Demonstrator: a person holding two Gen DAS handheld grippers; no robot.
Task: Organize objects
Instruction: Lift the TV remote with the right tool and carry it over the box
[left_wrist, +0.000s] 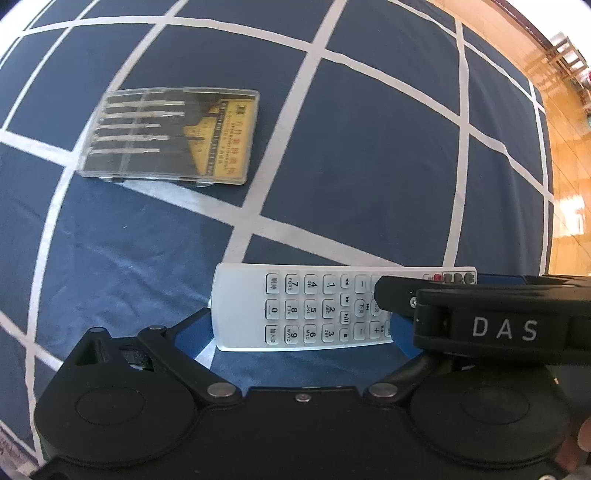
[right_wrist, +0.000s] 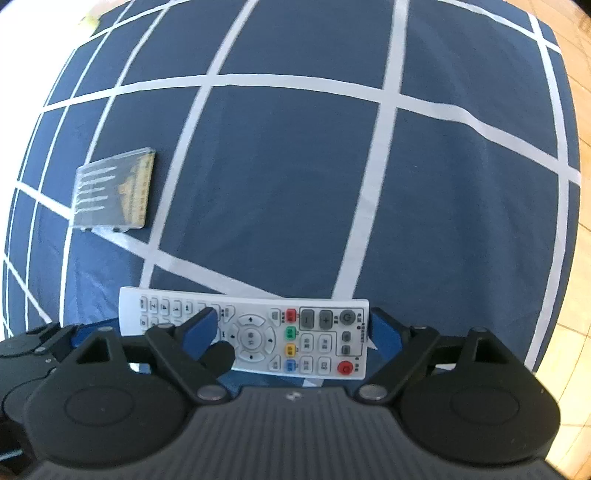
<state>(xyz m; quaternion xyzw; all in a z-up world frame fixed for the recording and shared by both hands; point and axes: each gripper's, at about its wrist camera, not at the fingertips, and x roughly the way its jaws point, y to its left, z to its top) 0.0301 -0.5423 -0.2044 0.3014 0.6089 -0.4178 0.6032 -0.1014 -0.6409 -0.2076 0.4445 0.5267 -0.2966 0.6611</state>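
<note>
Looking down along my right gripper (right_wrist: 295, 332), I see its two blue-padded fingers (right_wrist: 201, 330) spread to either side of the long white plastic remote control with coloured buttons (right_wrist: 258, 332). The left pad overlaps the middle of the keypad and the right pad stands just past the end with the red power button, and I cannot tell if they press on it. My left gripper (left_wrist: 295, 332) is opened very wide over the numeric end of the same remote, and it holds nothing.

The remote lies flat on the dark blue cloth with white grid stripes (right_wrist: 288, 184) covering the bench. I judge it light, stiff and a little slippery, so I would take it across its narrow width, near the middle.

Well apart, further left, lies the clear flat plastic case of small screwdrivers (left_wrist: 166, 136).
</note>
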